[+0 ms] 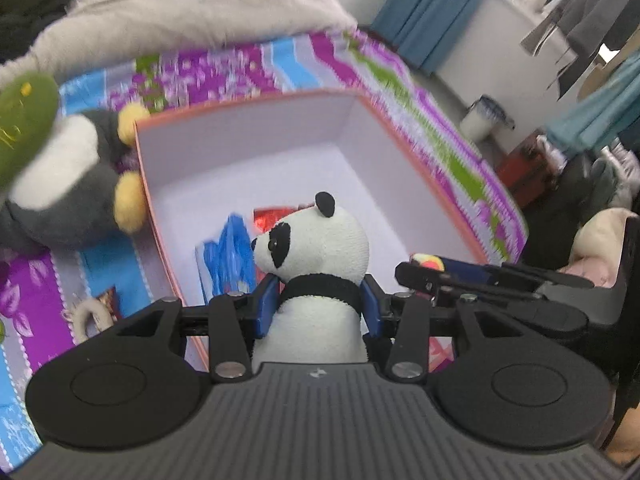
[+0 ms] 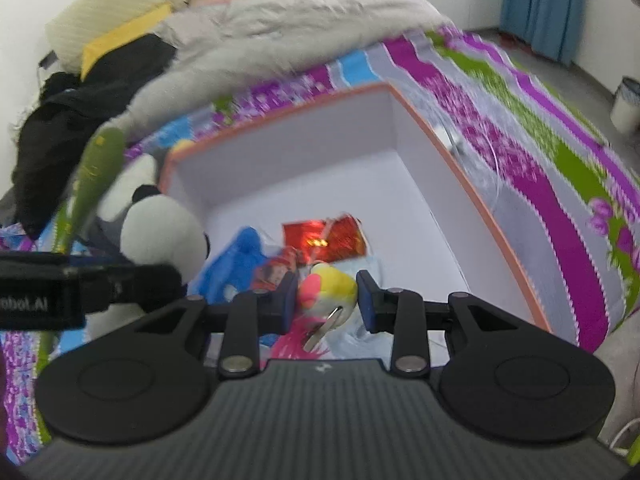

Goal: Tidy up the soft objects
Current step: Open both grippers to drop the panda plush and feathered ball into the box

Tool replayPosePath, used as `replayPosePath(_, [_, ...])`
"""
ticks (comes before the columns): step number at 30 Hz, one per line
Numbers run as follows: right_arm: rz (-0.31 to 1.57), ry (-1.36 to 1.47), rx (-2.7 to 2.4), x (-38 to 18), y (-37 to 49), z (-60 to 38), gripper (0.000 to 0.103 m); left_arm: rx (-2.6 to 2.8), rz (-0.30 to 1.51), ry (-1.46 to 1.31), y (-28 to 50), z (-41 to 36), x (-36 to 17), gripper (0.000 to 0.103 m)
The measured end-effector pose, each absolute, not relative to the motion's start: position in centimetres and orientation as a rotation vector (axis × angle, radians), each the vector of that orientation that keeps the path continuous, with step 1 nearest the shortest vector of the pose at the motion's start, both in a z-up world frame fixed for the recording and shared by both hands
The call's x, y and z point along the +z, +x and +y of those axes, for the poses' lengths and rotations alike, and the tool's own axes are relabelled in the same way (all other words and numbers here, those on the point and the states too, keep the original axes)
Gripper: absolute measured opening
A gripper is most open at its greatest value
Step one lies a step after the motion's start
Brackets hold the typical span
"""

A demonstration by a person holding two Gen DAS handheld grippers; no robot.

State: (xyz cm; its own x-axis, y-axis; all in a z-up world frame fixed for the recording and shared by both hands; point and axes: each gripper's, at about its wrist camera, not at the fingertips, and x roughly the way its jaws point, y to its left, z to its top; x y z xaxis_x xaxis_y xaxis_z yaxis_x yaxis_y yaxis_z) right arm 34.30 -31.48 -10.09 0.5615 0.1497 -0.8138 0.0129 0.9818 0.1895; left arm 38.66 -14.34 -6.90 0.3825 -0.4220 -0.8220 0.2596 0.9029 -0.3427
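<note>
My left gripper (image 1: 320,304) is shut on a black-and-white panda plush (image 1: 316,248), held by the neck over the near edge of an orange-rimmed white box (image 1: 248,108). My right gripper (image 2: 327,298) is shut on a small yellow, pink and white plush with a metal key ring (image 2: 329,286), held over the box (image 2: 280,114). The panda's head also shows in the right wrist view (image 2: 164,236). Inside the box lie a blue soft item (image 2: 240,260) and a shiny red packet (image 2: 324,238). The right gripper shows at the right of the left wrist view (image 1: 480,280).
The box sits on a bed with a purple, blue and green patterned cover (image 2: 520,152). A grey and white penguin plush (image 1: 68,184) and a green plush (image 1: 24,120) lie left of the box. A white fluffy blanket (image 2: 280,28) and black clothing (image 2: 72,112) lie behind. A bin (image 1: 482,118) stands on the floor.
</note>
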Motion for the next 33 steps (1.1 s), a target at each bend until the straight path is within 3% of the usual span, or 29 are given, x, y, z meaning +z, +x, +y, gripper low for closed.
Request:
replayPosePath(11, [1.043, 0.184, 0.08, -13.6, 34.2, -32.8, 0.037, -0.446, 1.121, -0.107, 37.9, -15.8, -8.6, 0.05])
replayPosePath(16, [1.041, 0.201, 0.065, -13.7, 33.7, -33.6, 0.045, -0.447, 1.088, -0.114, 37.6, -15.7, -7.6, 0.056])
replayPosePath(33, [0.751, 0.164, 0.096, -8.2, 26.0, -32.3, 0.045, -0.395, 0.817, -0.088, 30.4, -10.8, -1.4, 0.056])
